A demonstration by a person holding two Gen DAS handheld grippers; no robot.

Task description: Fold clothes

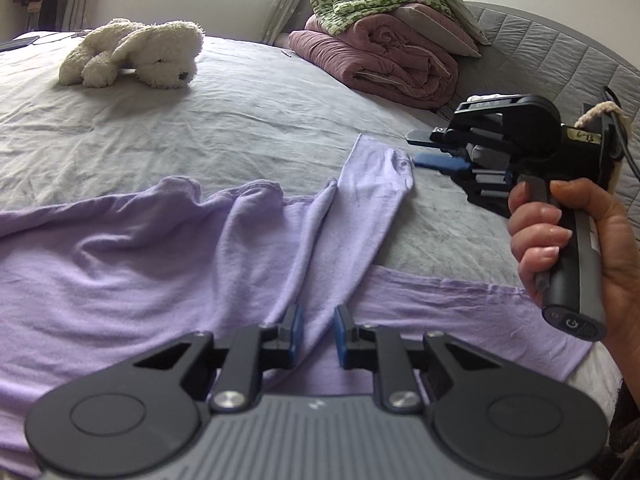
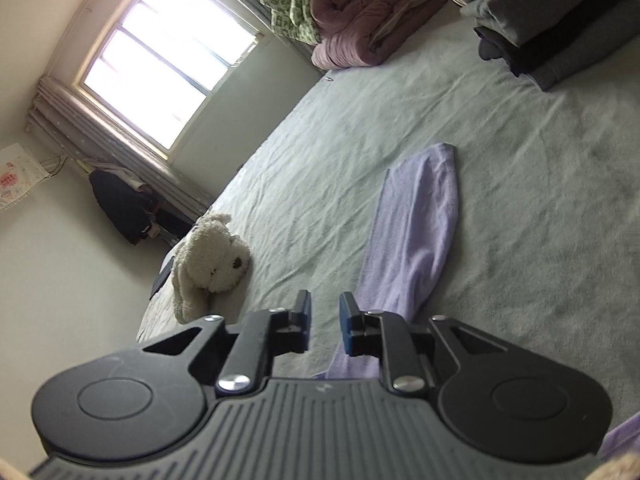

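The lilac top [image 1: 140, 264] lies spread on the bed [image 1: 200, 128], its sleeve [image 1: 376, 184] running long away from the left tongs [image 1: 316, 336] toward the pink quilt [image 1: 384, 60]. The left tongs straddle a fabric ridge without visibly pinching it; the right tongs [image 1: 434, 148], parted and empty, hang just off the sleeve's cuff, nearer it.

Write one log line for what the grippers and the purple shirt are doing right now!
shirt: spread on bed | left gripper: fold between jaws | right gripper: open, empty, above sleeve
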